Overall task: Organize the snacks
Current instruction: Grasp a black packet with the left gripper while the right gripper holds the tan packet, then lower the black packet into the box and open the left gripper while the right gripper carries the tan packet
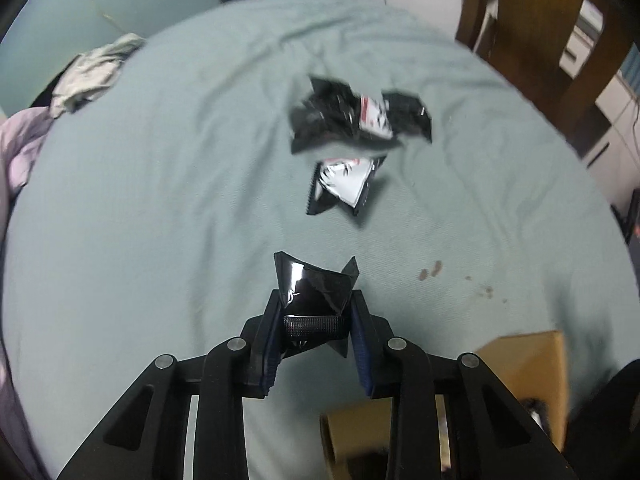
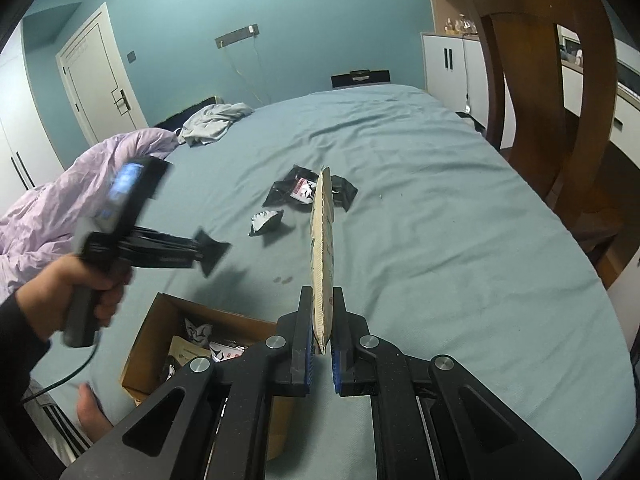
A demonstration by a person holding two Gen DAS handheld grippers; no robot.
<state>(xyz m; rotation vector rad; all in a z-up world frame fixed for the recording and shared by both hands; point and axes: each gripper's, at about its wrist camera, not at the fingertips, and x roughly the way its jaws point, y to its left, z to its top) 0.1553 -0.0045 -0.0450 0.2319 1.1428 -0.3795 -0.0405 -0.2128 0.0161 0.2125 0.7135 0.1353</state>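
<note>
Bed (image 2: 420, 208) with blue-green sheet; lilac quilt (image 2: 80, 184) bunched at its left edge; grey garment (image 2: 212, 120) at its far left corner; wooden chair (image 2: 552, 92) right of bed; white door (image 2: 96, 80) beyond the quilt.

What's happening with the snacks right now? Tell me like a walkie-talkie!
Left gripper shut on black packet. Right gripper clamps box flap, holding cardboard box open. Two packets left on bed. Nothing blocking.

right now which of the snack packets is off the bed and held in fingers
The crumpled black foil snack packet, pinched by the left gripper. The black-and-white packet and the black packets with the red-and-white label lie loose on the blue-green bedsheet.
</note>
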